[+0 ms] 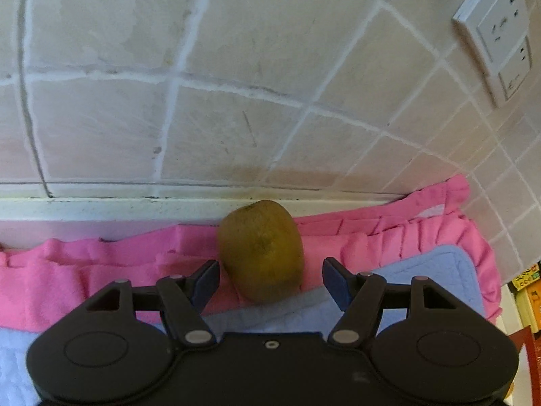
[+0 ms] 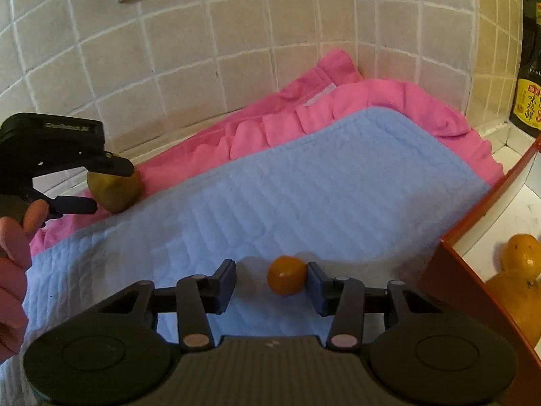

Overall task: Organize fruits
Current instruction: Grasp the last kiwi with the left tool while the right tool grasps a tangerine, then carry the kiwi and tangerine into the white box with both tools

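A brown-green kiwi (image 1: 262, 253) lies on the pink cloth (image 1: 84, 270) near the tiled wall. My left gripper (image 1: 268, 282) is open, its fingers on either side of the kiwi's near end without closing on it. In the right wrist view the kiwi (image 2: 115, 189) and left gripper (image 2: 108, 186) show at the left. A small orange fruit (image 2: 286, 275) lies on the light blue mat (image 2: 304, 186). My right gripper (image 2: 272, 286) is open around it, the right finger touching or nearly touching the fruit.
A red-orange tray (image 2: 473, 223) at the right holds oranges (image 2: 520, 253). A dark sauce bottle (image 2: 529, 84) stands at the far right. Wall sockets (image 1: 500, 34) sit on the tiled wall. A person's hand (image 2: 13, 253) holds the left gripper.
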A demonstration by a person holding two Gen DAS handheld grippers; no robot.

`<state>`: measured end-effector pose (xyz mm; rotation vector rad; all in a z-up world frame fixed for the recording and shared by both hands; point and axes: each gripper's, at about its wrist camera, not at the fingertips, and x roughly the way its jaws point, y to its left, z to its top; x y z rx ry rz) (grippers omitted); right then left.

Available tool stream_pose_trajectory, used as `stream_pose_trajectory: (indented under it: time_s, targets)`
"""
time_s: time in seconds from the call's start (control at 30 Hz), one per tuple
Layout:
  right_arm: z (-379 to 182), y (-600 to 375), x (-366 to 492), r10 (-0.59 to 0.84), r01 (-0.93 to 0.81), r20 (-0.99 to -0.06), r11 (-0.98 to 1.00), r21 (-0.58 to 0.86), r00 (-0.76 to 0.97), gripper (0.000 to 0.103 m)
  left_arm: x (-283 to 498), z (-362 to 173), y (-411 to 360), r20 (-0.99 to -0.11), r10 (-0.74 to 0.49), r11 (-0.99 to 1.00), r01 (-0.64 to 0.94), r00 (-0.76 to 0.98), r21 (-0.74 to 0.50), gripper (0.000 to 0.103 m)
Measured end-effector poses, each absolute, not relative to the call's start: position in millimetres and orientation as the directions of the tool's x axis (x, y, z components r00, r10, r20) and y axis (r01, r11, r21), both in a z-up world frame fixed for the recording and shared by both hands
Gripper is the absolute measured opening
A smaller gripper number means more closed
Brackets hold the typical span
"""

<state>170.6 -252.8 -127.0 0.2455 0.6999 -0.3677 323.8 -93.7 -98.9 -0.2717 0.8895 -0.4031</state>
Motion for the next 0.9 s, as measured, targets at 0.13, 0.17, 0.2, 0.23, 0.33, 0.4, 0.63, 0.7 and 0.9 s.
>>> stream_pose_trajectory:
  time_s: [0.13,0.17,0.2,0.23,0.33,0.4,0.63,0.7,0.9]
  targets:
    - [-129.7,-257.0,170.8,-0.24,0.401,-0.655,0.91,0.105,0.716,0.041,327.6,-107.4,-99.2,-0.706,-0.436,0.898,0.221,0.558,-0.38,0.079]
    - [-130.0,-256.9,171.5,-0.239,0.395,-0.655,0.913,0.1,0.717,0.041,328.5,-108.5,-99.9,-0.706,-0.436,0.898,0.221,0.559,-0.38,0.079]
    - [-130.2,-257.1,171.6,-0.238,0.392,-0.653,0.915,0.099,0.719,0.041,328.8,-109.3,-100.3,-0.705,-0.434,0.899,0.22,0.561,-0.379,0.079]
    - [-130.2,-257.3,170.8,-0.235,0.391,-0.653,0.915,0.102,0.72,0.04,329.8,-109.6,-100.9,-0.705,-0.433,0.9,0.219,0.562,-0.377,0.078]
    - [-129.1,-258.7,169.0,-0.236,0.388,-0.655,0.917,0.096,0.718,0.032,333.6,-110.5,-104.3,-0.711,-0.42,0.906,0.215,0.564,-0.364,0.067]
    - [-128.9,-259.2,167.1,-0.223,0.378,-0.659,0.92,0.101,0.719,0.03,335.6,-110.7,-106.0,-0.713,-0.421,0.906,0.225,0.561,-0.358,0.066]
    - [-124.4,-258.1,152.3,-0.204,0.359,-0.665,0.928,0.103,0.718,0.025,323.2,-104.9,-106.8,-0.713,-0.407,0.913,0.26,0.571,-0.314,0.065]
    - [-121.0,-256.4,144.3,-0.19,0.35,-0.671,0.93,0.11,0.717,0.025,312.7,-99.9,-109.1,-0.715,-0.399,0.916,0.283,0.574,-0.284,0.065]
    - [-105.1,-249.8,100.9,-0.101,0.3,-0.705,0.94,0.163,0.702,0.025,264.0,-69.3,-124.1,-0.692,-0.428,0.883,0.433,0.582,-0.182,0.063]
